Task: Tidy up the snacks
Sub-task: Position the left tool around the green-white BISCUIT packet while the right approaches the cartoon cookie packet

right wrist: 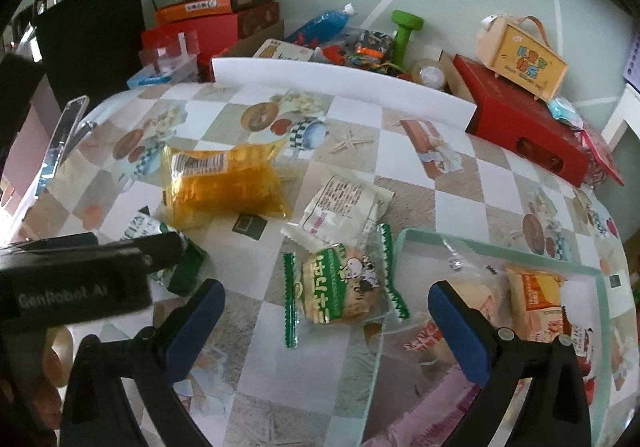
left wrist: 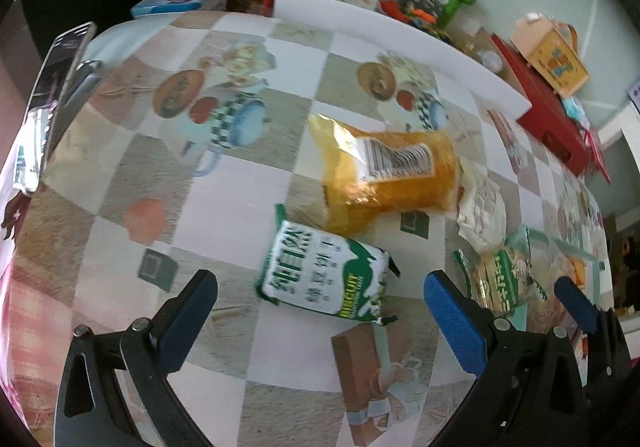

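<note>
Table with checkered picture cloth, big. Clear tray near right, orange snack packs inside. Yellow bag far left of middle. White packet beside it. Green-white biscuit pack in front of left gripper, jaws wide, holding nothing. Cow snack between fingers of right gripper, wide, not touching.
</note>
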Demonstrator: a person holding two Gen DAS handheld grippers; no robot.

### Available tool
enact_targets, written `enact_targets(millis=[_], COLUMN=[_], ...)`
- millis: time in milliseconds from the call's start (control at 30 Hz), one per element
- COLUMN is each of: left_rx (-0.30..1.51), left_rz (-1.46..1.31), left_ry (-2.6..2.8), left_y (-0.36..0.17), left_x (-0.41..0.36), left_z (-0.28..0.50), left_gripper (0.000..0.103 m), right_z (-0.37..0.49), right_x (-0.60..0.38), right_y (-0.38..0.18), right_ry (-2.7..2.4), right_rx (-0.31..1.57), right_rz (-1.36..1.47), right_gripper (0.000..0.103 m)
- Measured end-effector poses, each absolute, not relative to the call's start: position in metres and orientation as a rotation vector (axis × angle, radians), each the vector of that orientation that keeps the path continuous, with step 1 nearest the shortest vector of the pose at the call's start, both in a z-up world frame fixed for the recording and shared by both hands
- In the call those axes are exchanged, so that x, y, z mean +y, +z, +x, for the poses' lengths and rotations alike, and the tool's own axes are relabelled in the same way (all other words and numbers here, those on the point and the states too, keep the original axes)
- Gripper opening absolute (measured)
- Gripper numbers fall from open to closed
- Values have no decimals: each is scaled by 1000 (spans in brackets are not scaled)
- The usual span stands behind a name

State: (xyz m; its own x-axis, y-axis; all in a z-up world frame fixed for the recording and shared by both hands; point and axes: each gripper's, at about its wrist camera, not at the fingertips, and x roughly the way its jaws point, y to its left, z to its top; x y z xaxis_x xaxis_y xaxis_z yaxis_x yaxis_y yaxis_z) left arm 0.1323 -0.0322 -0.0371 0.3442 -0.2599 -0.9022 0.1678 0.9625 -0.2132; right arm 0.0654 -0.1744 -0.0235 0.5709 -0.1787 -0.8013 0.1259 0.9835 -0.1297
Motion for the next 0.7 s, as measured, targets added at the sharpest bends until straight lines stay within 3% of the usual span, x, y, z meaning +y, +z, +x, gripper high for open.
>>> enact_targets(millis=[700], left_rx=[1235], left_rz=[-117], left_ry=[-118], left_y=[-51], left_x=[0], left_z=[151], left_gripper=[103], right_z=[68], right_x=[-165], right_y=[-31], right_ry=[-54], right_rx=[923], right_rz=[-15], right_gripper=[99])
